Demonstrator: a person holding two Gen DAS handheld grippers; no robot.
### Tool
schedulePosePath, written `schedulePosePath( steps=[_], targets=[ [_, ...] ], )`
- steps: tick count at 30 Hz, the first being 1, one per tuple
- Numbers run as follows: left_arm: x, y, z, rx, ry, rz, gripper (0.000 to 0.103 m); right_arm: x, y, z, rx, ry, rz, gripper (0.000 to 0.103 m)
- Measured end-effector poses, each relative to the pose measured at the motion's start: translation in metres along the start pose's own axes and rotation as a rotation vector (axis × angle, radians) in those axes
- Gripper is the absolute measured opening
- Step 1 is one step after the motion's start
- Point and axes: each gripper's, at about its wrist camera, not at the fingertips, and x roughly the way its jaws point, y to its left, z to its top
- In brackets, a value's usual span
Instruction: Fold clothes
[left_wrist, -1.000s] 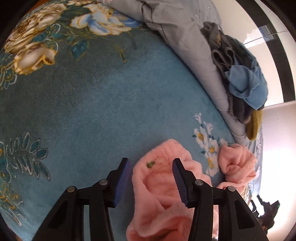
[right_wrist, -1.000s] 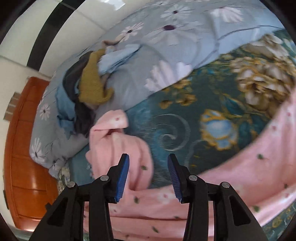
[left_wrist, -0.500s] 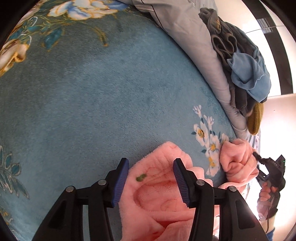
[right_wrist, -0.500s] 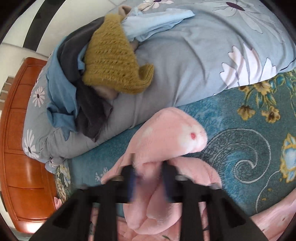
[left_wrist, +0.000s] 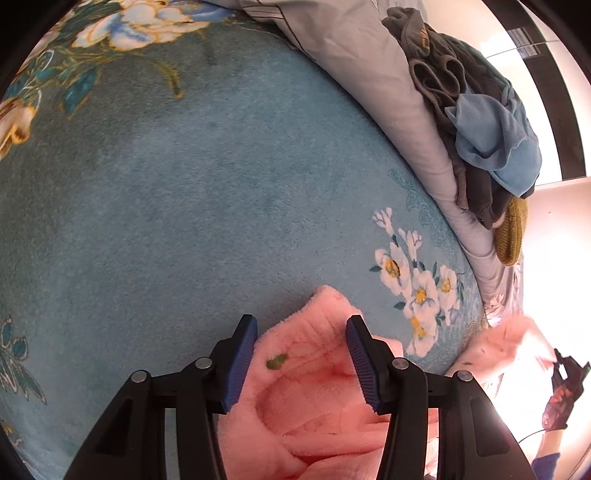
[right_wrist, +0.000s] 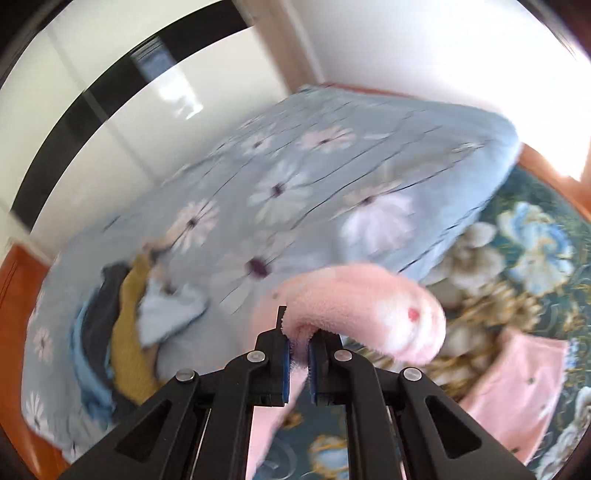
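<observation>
Left gripper (left_wrist: 301, 354): fingers wide apart, straddling a fold of the pink garment (left_wrist: 310, 398) without pinching it; blue ribbed pads (left_wrist: 242, 363) stand clear of the cloth on both sides.
Right gripper (right_wrist: 297, 363): fingers narrow, clamped on a bunched end of the pink garment (right_wrist: 369, 306), which arches up over the tips; view blurred.
Garment position: one end lies rumpled on the blanket (left_wrist: 177, 192) under the left gripper; the other end is raised off the bed in the right gripper. A flat pink panel (right_wrist: 517, 376) rests on the blanket to the right.
Step in hand: judged to be the pick-up and spread, before any fold; only one end is gripped.
Next move: the left gripper probably needs to close on the hem between its fingers, so both ends can be drawn apart and laid flat.
Garment material: thick plush fleece, soft and limp, with small green and red dots; likely to sag and bunch.
Blanket: teal short pile, printed white and gold flowers.
Quilt (right_wrist: 314, 177): smooth grey-blue cotton with daisy print, heaped beyond the blanket.
Clothes pile (left_wrist: 480, 140): dark grey, blue and mustard knit items, crumpled on the quilt.
Far: white wall with dark band.
</observation>
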Motion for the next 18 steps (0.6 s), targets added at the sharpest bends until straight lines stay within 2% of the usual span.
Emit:
schedulePosePath(
  steps=[3, 6, 10, 15, 16, 18],
  targets=[
    [0.003, -0.004, -0.002, 0.019, 0.009, 0.011, 0.054, -0.002, -0.045, 0.014, 0.082, -0.009, -0.053, 0.008],
    [0.005, -0.009, -0.003, 0.041, 0.011, 0.025, 0.054, 0.004, -0.08, 0.014, 0.13, 0.022, -0.075, 0.008],
    [0.01, -0.016, -0.003, 0.048, 0.015, 0.024, 0.052, 0.011, -0.101, 0.005, 0.137, 0.053, -0.095, 0.008],
    [0.012, -0.029, -0.007, 0.112, 0.023, 0.048, 0.052, 0.021, -0.108, -0.005, 0.132, 0.085, -0.088, 0.008],
    [0.012, -0.031, -0.008, 0.127, 0.023, 0.048, 0.047, 0.023, -0.107, -0.007, 0.126, 0.09, -0.086, 0.008],
    [0.011, -0.034, -0.01, 0.146, 0.019, 0.033, 0.031, 0.026, -0.104, -0.009, 0.107, 0.095, -0.088, 0.008]
  ],
)
